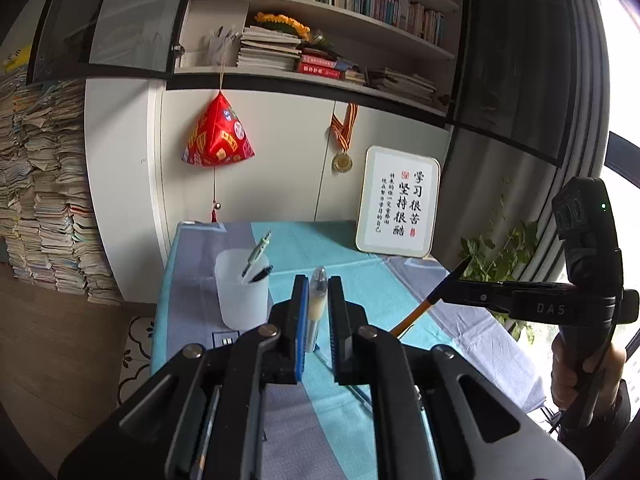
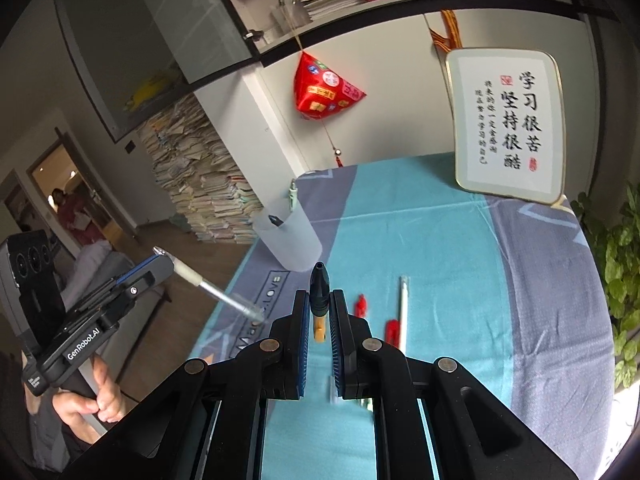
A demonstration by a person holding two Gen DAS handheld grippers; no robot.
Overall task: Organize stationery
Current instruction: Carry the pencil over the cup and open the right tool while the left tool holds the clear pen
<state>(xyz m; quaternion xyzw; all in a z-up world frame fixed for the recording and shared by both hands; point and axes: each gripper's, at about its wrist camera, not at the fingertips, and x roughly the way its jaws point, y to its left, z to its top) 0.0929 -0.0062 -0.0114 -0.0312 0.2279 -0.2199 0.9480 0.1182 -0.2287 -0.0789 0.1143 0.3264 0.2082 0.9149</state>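
My left gripper (image 1: 318,286) is shut on a clear and white pen (image 1: 316,300), held above the table to the right of the frosted pen cup (image 1: 242,294). The cup holds two pens (image 1: 258,254). My right gripper (image 2: 319,300) is shut on an orange pen with a black cap (image 2: 319,286), held above the table. From the left wrist view the right gripper (image 1: 476,294) sits to the right with the orange pen (image 1: 420,310) sticking out. In the right wrist view the left gripper (image 2: 160,270) is at the left with its pen (image 2: 216,292), and the cup (image 2: 290,242) stands beyond.
A white pen (image 2: 404,308) and red pieces (image 2: 362,306) lie on the blue and grey tablecloth (image 2: 460,280). A framed calligraphy board (image 1: 398,202) leans on the wall at the back right. A plant (image 1: 500,256) stands right of the table. Paper stacks (image 1: 44,200) stand at the left.
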